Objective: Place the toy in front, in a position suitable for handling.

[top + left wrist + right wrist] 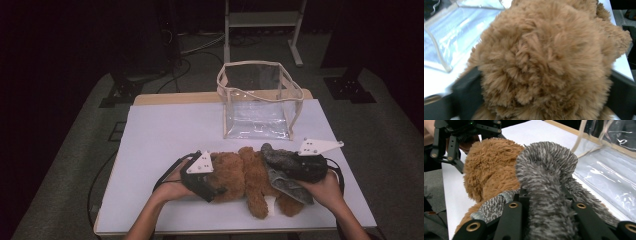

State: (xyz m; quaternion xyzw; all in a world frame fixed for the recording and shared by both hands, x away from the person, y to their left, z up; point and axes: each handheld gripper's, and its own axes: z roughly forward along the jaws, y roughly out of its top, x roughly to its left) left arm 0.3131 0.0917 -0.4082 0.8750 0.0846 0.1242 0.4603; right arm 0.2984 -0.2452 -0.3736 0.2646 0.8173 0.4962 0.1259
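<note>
A brown teddy bear (245, 177) lies on its side on the white tabletop (165, 130), stretched between the two hand-held grippers. The left hand-held gripper (216, 191) sits at the bear's left end; in the left gripper view the brown fur bulges between its two black jaws, which stand wide on either side, and whether the pads press into the fur I cannot tell. The right hand-held gripper (280, 159) is at the bear's other end, its jaws closed against a grey furry part (549, 182) of the toy that rises thick between them in the right gripper view. Beyond both hand-held grippers, farther from the person, a clear plastic bag (259, 100) with cream trim stands upright and open-topped on the tabletop, apart from the bear.
</note>
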